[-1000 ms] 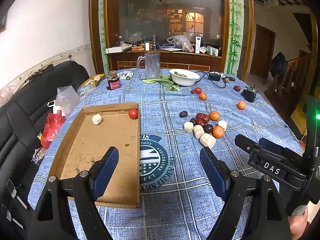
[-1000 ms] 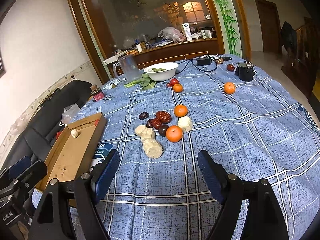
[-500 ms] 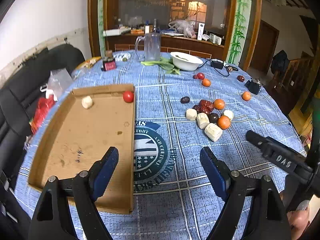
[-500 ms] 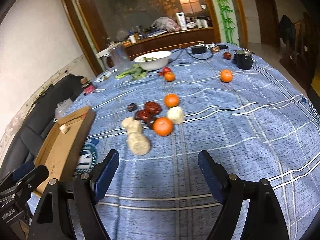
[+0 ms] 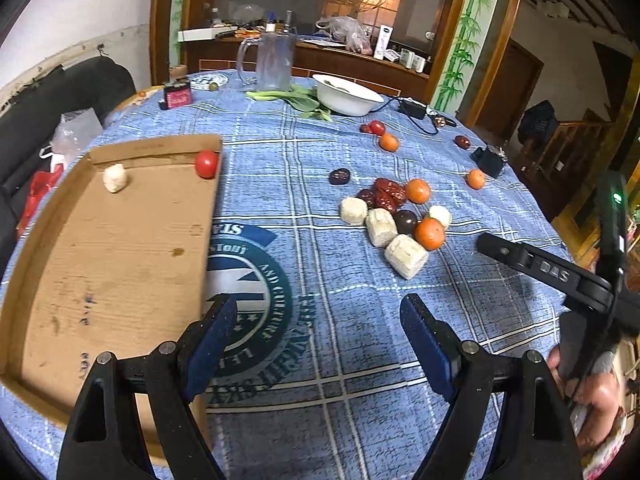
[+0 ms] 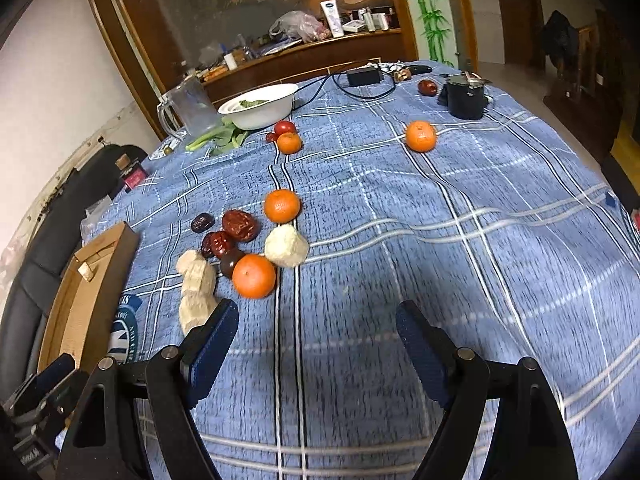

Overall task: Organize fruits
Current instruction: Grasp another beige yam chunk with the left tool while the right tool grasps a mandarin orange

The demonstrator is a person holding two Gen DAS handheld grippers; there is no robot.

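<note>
A cardboard tray (image 5: 100,264) lies at the table's left; it shows edge-on in the right wrist view (image 6: 92,292). It holds a red tomato (image 5: 206,163) and a pale chunk (image 5: 115,177). A cluster of oranges (image 6: 253,275), red dates (image 6: 239,225) and pale chunks (image 6: 286,245) lies mid-table, also in the left wrist view (image 5: 400,216). My left gripper (image 5: 320,334) is open and empty over the tablecloth by the tray's right edge. My right gripper (image 6: 316,342) is open and empty, just in front of the cluster.
A white bowl (image 6: 262,106), a glass jug (image 6: 188,106), greens (image 6: 218,138), a black cup (image 6: 466,96) and a charger with cable (image 6: 362,78) stand at the far side. Loose oranges (image 6: 420,136) and a tomato (image 6: 285,127) lie beyond the cluster. A black sofa (image 5: 48,108) lies left.
Both grippers have moved forward and lower toward the table. The fruit cluster looms larger in the right wrist view. Jaws stay open; no fruit has moved.
</note>
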